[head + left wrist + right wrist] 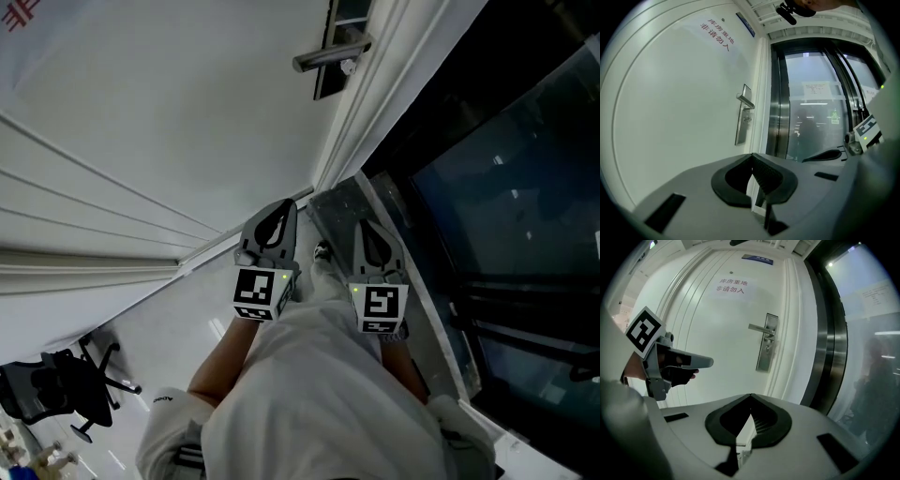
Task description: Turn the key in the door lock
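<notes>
Facing door lock (768,348) well ahead; left tool (752,155), right tool (750,395) pressed together, empty.

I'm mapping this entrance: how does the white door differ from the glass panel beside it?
The white door is opaque and pale; the glass panel is dark and see-through. The door carries a lever handle and red lettering; the glass panel carries a paper notice. Both stand upright, side by side.

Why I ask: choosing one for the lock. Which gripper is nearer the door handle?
Left, slightly. The left gripper is short of the door handle, facing the door; the right gripper is farther back, by the frame.
</notes>
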A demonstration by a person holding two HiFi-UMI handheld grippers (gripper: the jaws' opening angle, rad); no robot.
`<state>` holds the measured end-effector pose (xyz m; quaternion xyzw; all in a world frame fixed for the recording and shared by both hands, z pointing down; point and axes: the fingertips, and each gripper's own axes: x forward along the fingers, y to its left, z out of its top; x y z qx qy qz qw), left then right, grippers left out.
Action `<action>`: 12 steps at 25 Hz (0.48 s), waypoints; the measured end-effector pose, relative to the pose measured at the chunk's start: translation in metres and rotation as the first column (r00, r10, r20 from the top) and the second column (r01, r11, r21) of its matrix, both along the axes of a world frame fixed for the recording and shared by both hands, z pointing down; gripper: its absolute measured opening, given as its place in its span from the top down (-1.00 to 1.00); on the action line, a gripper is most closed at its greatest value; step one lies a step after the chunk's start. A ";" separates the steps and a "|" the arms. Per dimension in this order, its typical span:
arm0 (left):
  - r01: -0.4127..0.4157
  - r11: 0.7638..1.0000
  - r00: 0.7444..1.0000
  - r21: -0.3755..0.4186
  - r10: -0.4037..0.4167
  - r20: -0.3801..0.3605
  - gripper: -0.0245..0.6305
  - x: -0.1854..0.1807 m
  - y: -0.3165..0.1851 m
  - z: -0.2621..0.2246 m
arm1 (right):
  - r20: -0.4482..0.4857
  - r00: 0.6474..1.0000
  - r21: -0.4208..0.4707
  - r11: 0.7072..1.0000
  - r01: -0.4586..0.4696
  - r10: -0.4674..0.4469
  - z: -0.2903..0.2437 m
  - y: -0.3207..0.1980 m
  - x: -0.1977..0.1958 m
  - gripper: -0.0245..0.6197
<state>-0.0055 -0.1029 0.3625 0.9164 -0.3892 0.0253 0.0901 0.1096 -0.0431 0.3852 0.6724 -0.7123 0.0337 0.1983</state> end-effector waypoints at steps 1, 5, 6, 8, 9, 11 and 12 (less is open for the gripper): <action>0.013 1.000 1.000 0.005 -0.013 -0.001 0.90 0.001 -0.004 -0.002 | 0.002 1.000 -0.002 1.000 0.012 -0.012 0.001 -0.007 0.003 0.92; 0.073 0.997 0.997 0.012 -0.073 0.018 0.90 0.004 -0.022 -0.005 | -0.011 0.996 -0.002 0.996 0.091 -0.091 -0.003 -0.040 0.009 0.92; 0.088 0.996 0.996 0.014 -0.088 0.020 0.90 0.005 -0.027 -0.007 | -0.028 0.994 0.006 0.994 0.110 -0.110 -0.007 -0.050 0.012 0.92; 0.120 0.992 0.993 0.028 -0.120 0.020 0.90 0.009 -0.040 -0.013 | -0.073 0.987 0.030 0.989 0.145 -0.143 -0.017 -0.070 0.020 0.92; 0.137 0.990 0.990 0.034 -0.138 0.019 0.90 0.012 -0.047 -0.015 | -0.097 0.982 0.039 0.986 0.165 -0.160 -0.021 -0.080 0.024 0.92; 0.168 0.985 0.986 0.046 -0.169 0.012 0.90 0.018 -0.059 -0.020 | -0.147 0.968 0.052 0.976 0.212 -0.202 -0.027 -0.097 0.030 0.92; 0.182 0.982 0.983 0.052 -0.183 0.009 0.90 0.022 -0.064 -0.022 | -0.179 0.957 0.058 0.968 0.242 -0.229 -0.031 -0.104 0.032 0.92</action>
